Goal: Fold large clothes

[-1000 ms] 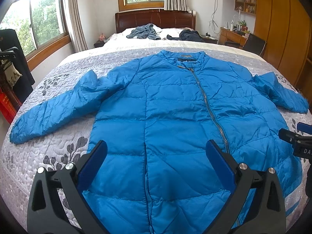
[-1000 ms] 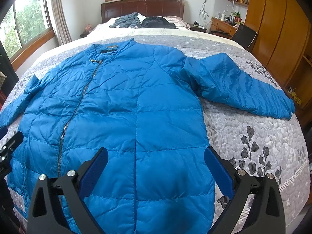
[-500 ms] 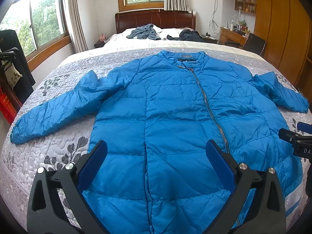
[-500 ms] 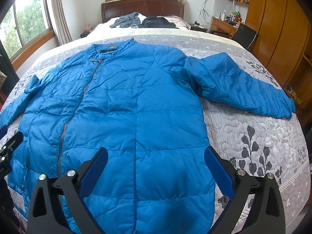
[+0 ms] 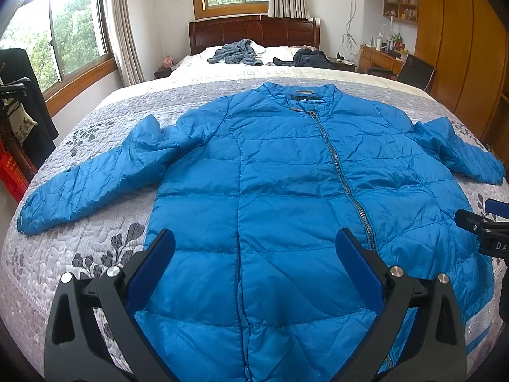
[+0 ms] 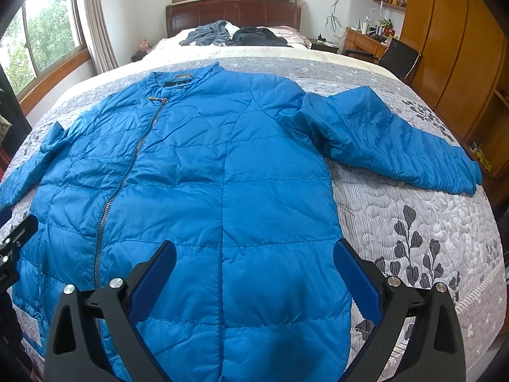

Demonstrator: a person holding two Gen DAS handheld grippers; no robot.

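Blue padded jacket (image 5: 286,191) is laid flat, front up and zipped, on a grey quilted bedspread (image 5: 79,254) printed with dark leaves. Its collar is turned toward the wooden headboard (image 5: 254,30) and its hem toward the cameras. Both sleeves are spread out to the sides: one sleeve (image 5: 95,178) is seen lying on the quilt in the left wrist view, the other sleeve (image 6: 397,140) in the right wrist view. The left gripper (image 5: 254,248) is held above the lower part of the jacket with its fingers spread wide, nothing being grasped. The right gripper (image 6: 254,254) is likewise held over the hem area, fingers released and empty. Crumpled dark clothes (image 5: 237,51) are seen near the pillows.
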